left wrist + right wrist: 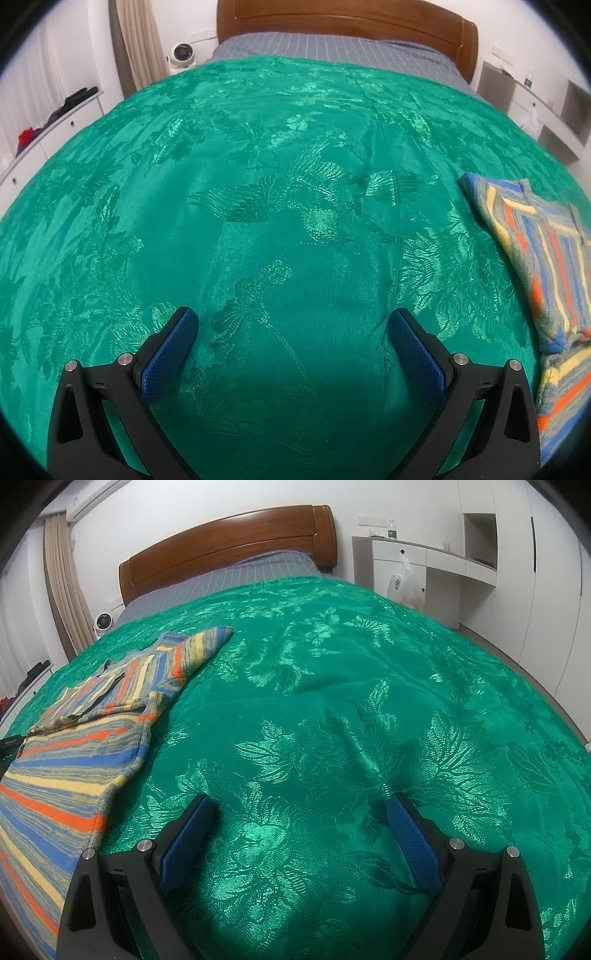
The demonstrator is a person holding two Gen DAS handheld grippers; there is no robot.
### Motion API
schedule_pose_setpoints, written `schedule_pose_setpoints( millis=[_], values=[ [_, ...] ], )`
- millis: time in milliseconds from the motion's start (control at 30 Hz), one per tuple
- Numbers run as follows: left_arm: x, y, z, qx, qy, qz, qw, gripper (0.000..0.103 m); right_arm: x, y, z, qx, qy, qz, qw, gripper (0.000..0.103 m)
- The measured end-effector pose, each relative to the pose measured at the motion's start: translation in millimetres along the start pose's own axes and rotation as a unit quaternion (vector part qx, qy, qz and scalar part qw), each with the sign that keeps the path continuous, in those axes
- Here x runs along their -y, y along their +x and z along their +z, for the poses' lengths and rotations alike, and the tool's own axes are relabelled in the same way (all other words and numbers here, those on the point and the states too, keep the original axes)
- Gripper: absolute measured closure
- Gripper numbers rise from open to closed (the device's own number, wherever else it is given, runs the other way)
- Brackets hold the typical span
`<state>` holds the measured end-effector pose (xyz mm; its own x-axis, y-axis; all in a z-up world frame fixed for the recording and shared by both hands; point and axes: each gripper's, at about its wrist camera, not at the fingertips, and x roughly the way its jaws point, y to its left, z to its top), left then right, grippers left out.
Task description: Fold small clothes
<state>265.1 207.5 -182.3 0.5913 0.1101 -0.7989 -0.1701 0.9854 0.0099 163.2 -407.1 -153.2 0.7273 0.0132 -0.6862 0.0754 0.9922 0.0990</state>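
Observation:
A small striped knit sweater (85,734), in blue, yellow, orange and grey, lies on the green bedspread (332,709). In the right wrist view it fills the left side, one sleeve pointing toward the headboard. In the left wrist view the sweater (546,258) lies at the right edge. My left gripper (291,321) is open over bare bedspread, well left of the sweater. My right gripper (299,808) is open too, with nothing between its blue pads (184,842), just right of the sweater's hem.
The wooden headboard (229,550) and a grey checked sheet (332,44) are at the far end. A white fan (181,55) stands by the curtain. White drawers (55,125) with clothes line the left; a white desk with a plastic bag (402,583) stands right.

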Motion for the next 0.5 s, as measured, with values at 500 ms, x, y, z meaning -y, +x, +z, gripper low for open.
schedule_pose_setpoints(
  millis=[500],
  values=[
    [-1.0,-2.3,-1.4,0.002,-0.001,-0.004,1.0000,0.000,0.6,-0.5,-0.2,0.000,0.001,0.001,1.000,0.009]
  ],
)
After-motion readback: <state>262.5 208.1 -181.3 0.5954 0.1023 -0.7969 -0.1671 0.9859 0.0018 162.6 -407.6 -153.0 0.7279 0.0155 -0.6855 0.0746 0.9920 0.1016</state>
